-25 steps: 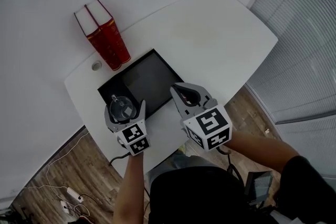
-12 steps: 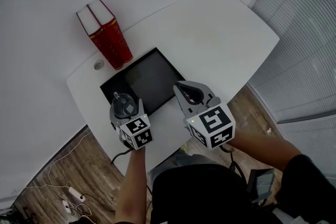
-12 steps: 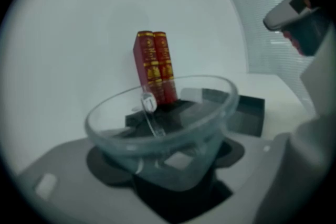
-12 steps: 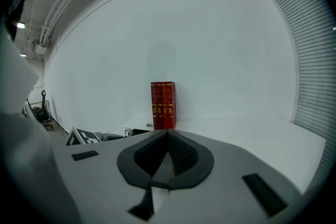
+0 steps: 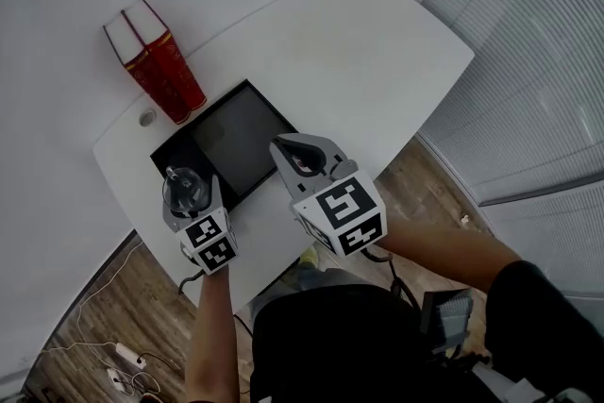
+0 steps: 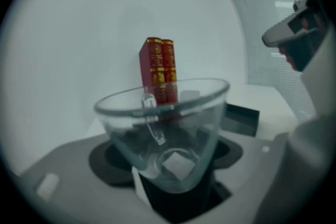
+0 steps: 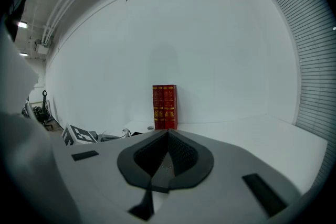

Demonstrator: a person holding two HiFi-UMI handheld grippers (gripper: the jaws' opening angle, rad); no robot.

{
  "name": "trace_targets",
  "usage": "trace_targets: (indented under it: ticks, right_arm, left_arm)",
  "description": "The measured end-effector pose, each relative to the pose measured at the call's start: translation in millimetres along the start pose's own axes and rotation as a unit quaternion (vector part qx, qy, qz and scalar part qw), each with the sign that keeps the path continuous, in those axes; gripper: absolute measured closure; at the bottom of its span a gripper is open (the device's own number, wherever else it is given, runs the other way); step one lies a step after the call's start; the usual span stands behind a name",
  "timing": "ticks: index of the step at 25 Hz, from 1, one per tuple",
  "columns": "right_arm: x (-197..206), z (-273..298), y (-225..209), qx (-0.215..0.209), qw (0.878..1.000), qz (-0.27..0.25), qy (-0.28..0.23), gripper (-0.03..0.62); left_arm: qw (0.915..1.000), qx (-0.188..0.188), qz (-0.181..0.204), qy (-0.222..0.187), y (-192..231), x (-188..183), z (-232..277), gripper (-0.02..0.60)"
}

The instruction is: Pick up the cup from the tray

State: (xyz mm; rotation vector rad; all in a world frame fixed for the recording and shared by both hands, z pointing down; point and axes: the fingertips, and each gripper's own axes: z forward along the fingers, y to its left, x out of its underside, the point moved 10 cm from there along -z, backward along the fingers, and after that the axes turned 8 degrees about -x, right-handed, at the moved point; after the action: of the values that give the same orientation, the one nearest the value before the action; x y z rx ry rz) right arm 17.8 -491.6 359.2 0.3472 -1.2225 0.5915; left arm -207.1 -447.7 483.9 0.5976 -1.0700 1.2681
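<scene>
A clear glass cup (image 5: 185, 189) with a handle sits at the near left corner of the black tray (image 5: 236, 132). My left gripper (image 5: 189, 188) has the cup between its jaws, which have just been closing; their dark pads now lie against its walls. In the left gripper view the cup (image 6: 168, 128) fills the middle, its handle turned to the far side. My right gripper (image 5: 304, 148) hovers over the tray's near right edge, shut and empty; its tips meet in the right gripper view (image 7: 168, 136).
Two red books (image 5: 156, 61) stand upright behind the tray on the white table (image 5: 359, 61). A small round grommet (image 5: 146, 118) lies beside them. Window blinds (image 5: 538, 61) run along the right. Cables lie on the wooden floor (image 5: 113, 354) below the table's near left edge.
The left jaws have drawn in from wide apart onto the cup's sides. The right gripper keeps its place over the tray's edge. The head view has shifted.
</scene>
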Motion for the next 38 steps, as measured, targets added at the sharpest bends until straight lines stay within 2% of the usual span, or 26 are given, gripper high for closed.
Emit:
trace_targets:
  ticks: [7,16,29,38]
  right_arm:
    - [-3,1,7,-0.014,1.000,0.001,-0.012,0.582]
    - [-15,-1,20,-0.035,0.999,-0.008,-0.036,0.582]
    - [-27,-1,34,-0.065,0.996,-0.016,-0.058,0.582]
    - [-33,-2,35,-0.085,0.993,-0.018,-0.075,0.582]
  left_arm:
    - [0.9986,0.051,-0.005,-0.016,4,-23,-23,0.201]
    - [0.9962,0.073,0.007,-0.047,7,-54,-68,0.201]
    - [0.9874,0.072,0.044,-0.134,4,-100,-130,0.204]
    - [0.9837,0.069,0.049,-0.159,0,-116,-145,0.206]
